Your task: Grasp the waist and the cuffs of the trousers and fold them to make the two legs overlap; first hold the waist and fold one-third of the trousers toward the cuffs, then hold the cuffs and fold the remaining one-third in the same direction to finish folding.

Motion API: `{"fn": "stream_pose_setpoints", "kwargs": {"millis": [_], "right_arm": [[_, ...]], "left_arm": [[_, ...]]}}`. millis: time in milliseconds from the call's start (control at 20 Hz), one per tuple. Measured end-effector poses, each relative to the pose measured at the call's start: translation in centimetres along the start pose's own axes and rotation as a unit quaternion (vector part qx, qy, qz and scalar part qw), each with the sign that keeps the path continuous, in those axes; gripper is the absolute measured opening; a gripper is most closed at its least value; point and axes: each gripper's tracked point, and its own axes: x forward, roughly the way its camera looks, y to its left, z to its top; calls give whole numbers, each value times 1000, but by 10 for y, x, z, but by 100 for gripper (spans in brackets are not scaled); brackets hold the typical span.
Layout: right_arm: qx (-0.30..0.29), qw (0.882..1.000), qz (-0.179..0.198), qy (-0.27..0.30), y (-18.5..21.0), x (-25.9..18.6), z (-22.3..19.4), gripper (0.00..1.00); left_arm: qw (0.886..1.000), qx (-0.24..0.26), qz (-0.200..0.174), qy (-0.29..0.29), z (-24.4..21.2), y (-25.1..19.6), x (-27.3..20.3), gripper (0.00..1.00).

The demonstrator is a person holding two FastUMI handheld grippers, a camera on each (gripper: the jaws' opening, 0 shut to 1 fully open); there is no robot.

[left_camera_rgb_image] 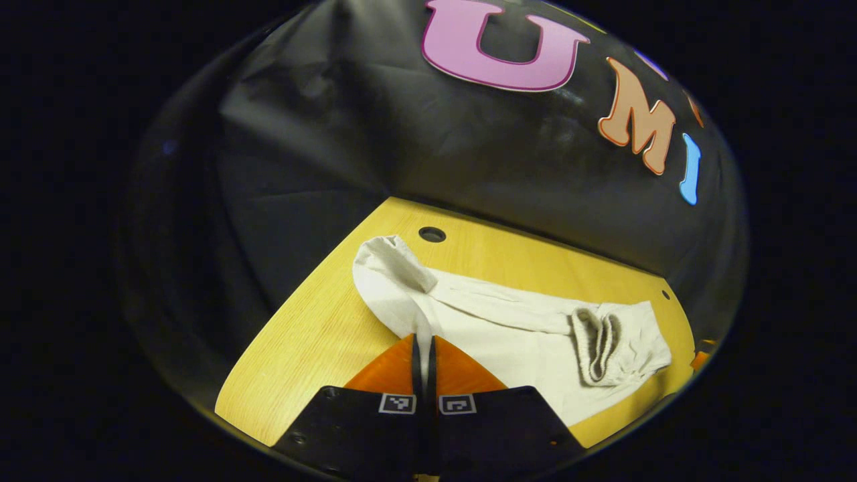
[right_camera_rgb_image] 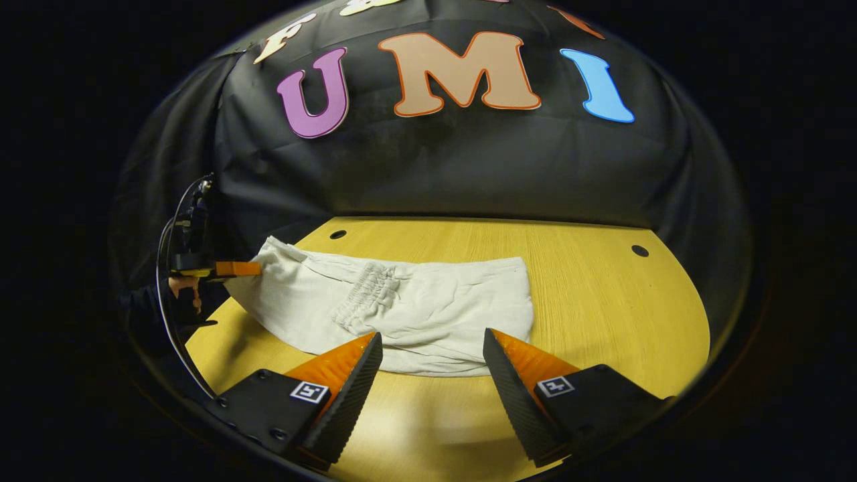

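White trousers (left_camera_rgb_image: 509, 328) lie across the yellow wooden table (left_camera_rgb_image: 315, 335), legs overlapped. The elastic waist (left_camera_rgb_image: 596, 345) is folded over onto the legs. My left gripper (left_camera_rgb_image: 423, 343) is shut on the fabric edge at the cuff end, just below the raised cuff (left_camera_rgb_image: 392, 258). In the right gripper view the trousers (right_camera_rgb_image: 435, 308) lie just beyond my right gripper (right_camera_rgb_image: 432, 355), which stands open over their near edge, nothing between its fingers. The gathered waist (right_camera_rgb_image: 365, 291) shows there left of centre. The left gripper (right_camera_rgb_image: 231, 269) pinches the trousers' far left end, held by a hand (right_camera_rgb_image: 184, 288).
The table (right_camera_rgb_image: 602, 314) has small round holes (right_camera_rgb_image: 639, 250) near its back corners and bare wood to the right of the trousers. Black cloth walls close in behind and on the sides. A cable (right_camera_rgb_image: 167, 314) hangs by the left gripper.
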Motion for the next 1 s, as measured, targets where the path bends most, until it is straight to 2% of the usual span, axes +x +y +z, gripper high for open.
{"fn": "stream_pose_setpoints", "kwargs": {"millis": [250, 400, 450, 500, 1000], "right_arm": [[7, 1000, 7, -9, -24, -11, 8, 96], [15, 1000, 10, -13, -39, -20, 10, 96], [16, 1000, 10, -15, -44, -23, 11, 92], [18, 1000, 10, -17, -49, -26, 10, 96], [48, 998, -7, -28, -104, -48, 11, 97]], "left_arm": [[1000, -5, -23, -14, 22, -49, -9, 0], [999, 14, -33, -14, 27, -80, -12, 0], [999, 19, -38, -17, 30, -90, -13, 0], [999, 23, -42, -20, 31, -101, -15, 0], [993, 61, -92, -36, 48, -207, -14, 0]]}}
